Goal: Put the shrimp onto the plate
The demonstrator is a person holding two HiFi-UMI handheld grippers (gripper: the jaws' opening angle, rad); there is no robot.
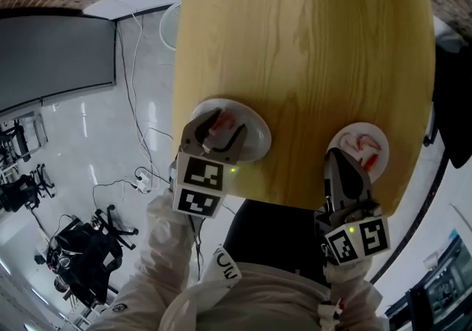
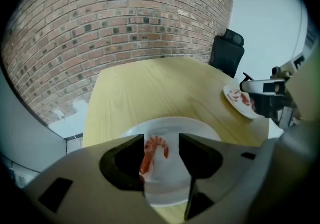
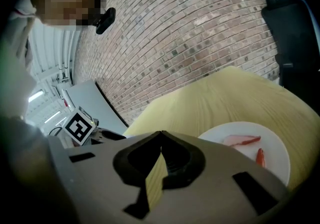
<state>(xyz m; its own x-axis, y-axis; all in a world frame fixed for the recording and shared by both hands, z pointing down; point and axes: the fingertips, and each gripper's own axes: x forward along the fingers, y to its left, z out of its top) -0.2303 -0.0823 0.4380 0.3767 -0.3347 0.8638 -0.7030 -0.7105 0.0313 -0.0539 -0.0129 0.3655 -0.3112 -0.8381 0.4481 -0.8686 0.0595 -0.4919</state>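
Note:
Two white plates sit near the front edge of the wooden table [image 1: 295, 42]. An orange-red shrimp [image 2: 152, 152] lies on the left plate [image 2: 197, 129]. My left gripper [image 2: 161, 140] hangs over that plate [image 1: 258, 138] with its jaws open on either side of the shrimp [image 1: 221, 124], neither pad pressing on it. The right plate [image 1: 352, 130] holds shrimp pieces [image 1: 366, 151]. My right gripper [image 1: 338, 156] stays just in front of it, jaws shut with nothing in them [image 3: 161, 133]. In the right gripper view that plate [image 3: 272, 145] carries a pink piece [image 3: 242, 140] and a red one [image 3: 260, 157].
A black office chair [image 2: 227, 53] stands at the table's far right, and a brick wall [image 2: 125, 13] rises behind. On the floor to the left are cables [image 1: 136, 86] and a dark screen [image 1: 55, 57]. A person stands at the left of the right gripper view.

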